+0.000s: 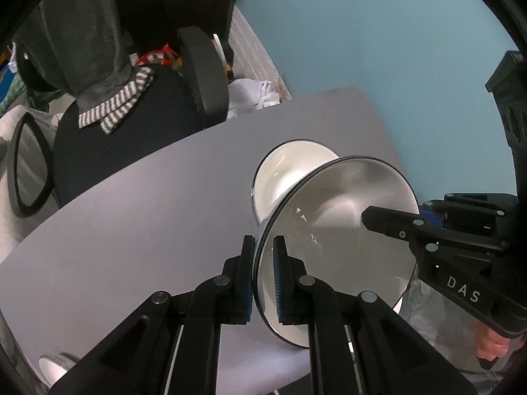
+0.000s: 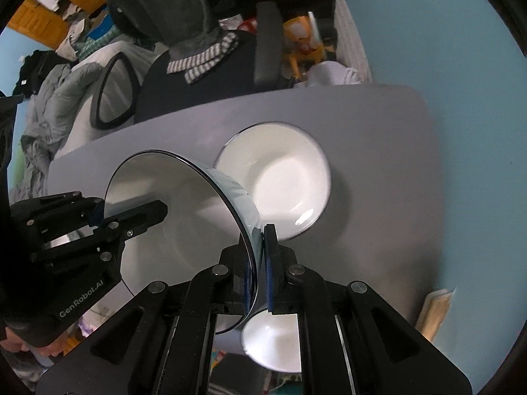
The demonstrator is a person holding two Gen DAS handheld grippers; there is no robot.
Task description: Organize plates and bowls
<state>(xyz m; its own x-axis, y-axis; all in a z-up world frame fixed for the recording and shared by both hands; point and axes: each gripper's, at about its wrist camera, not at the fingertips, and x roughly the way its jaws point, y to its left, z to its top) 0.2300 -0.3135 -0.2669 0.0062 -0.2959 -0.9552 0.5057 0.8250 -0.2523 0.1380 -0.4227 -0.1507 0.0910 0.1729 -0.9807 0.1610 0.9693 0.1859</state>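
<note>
Basically both my claws, left gripper (image 1: 263,276) and right gripper (image 2: 260,270), pinched opposite rims of the lifted bowl (image 1: 339,227); next probably nest it squarely into the white bowl (image 2: 280,177) just ahead.

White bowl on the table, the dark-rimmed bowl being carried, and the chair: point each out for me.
white bowl (image 2: 280,177): right wrist view, on its inner wall.
dark-rimmed bowl (image 1: 342,230): left wrist view, on its inner surface.
chair (image 1: 131,121): left wrist view, on the black seat.
</note>
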